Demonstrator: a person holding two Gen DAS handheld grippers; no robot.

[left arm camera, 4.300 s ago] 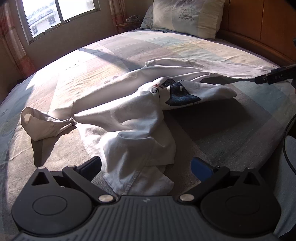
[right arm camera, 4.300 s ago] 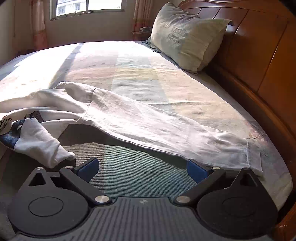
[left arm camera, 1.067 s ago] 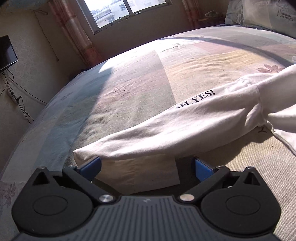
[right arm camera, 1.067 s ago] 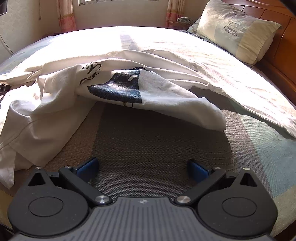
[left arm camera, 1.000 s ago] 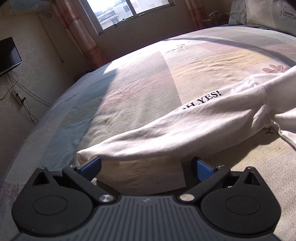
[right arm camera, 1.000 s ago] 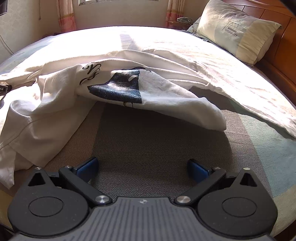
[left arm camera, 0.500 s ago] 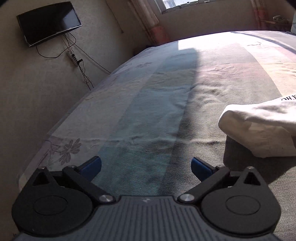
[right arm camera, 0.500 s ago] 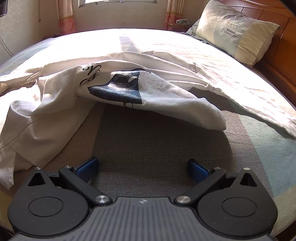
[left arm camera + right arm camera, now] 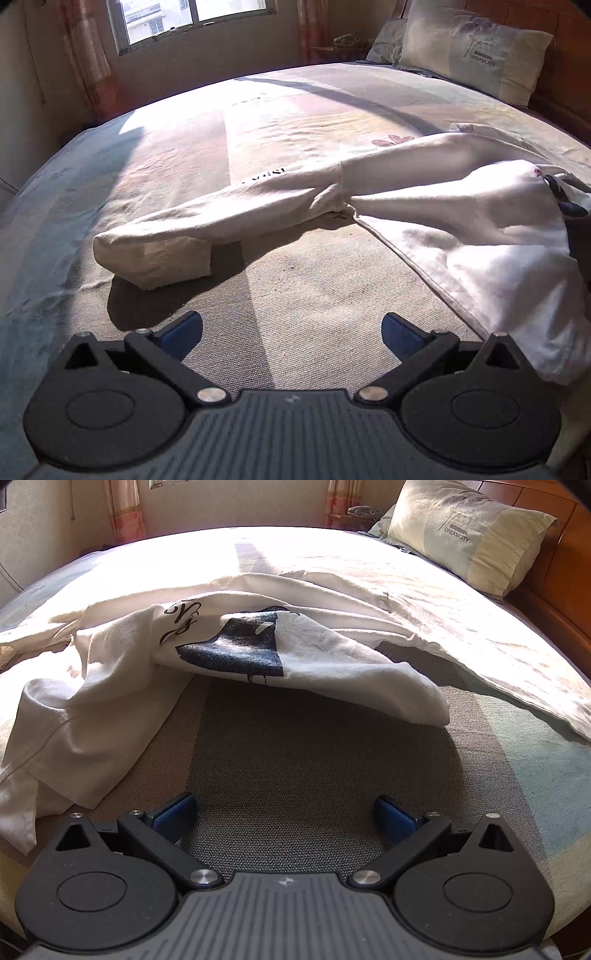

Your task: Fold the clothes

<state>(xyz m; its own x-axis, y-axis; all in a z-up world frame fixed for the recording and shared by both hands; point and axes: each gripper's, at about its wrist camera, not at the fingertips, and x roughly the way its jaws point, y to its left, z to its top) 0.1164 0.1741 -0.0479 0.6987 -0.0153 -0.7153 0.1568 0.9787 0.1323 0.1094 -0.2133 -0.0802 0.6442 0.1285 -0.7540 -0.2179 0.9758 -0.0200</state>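
Note:
A white long-sleeved shirt lies crumpled on the bed. In the left wrist view its left sleeve (image 9: 236, 218) stretches toward the lower left, cuff end (image 9: 155, 258) folded under, and the body (image 9: 480, 251) bunches at right. My left gripper (image 9: 291, 334) is open and empty, just short of the cuff. In the right wrist view the shirt's body (image 9: 229, 653) shows a dark blue print, with a loose hem (image 9: 66, 738) at left and the other sleeve (image 9: 480, 653) running right. My right gripper (image 9: 284, 814) is open and empty over bare bedspread.
The bedspread (image 9: 295, 295) is striped in pastel colours. A pillow (image 9: 472, 535) leans on the wooden headboard (image 9: 554, 583) at the far right. A window (image 9: 192, 18) and curtains are beyond the bed. The right gripper's dark body (image 9: 580, 236) shows at the left view's right edge.
The left gripper swung back right from the bed's far-left side and now faces the sleeve cuff and shirt body. The right gripper has edged a little closer to the printed shirt.

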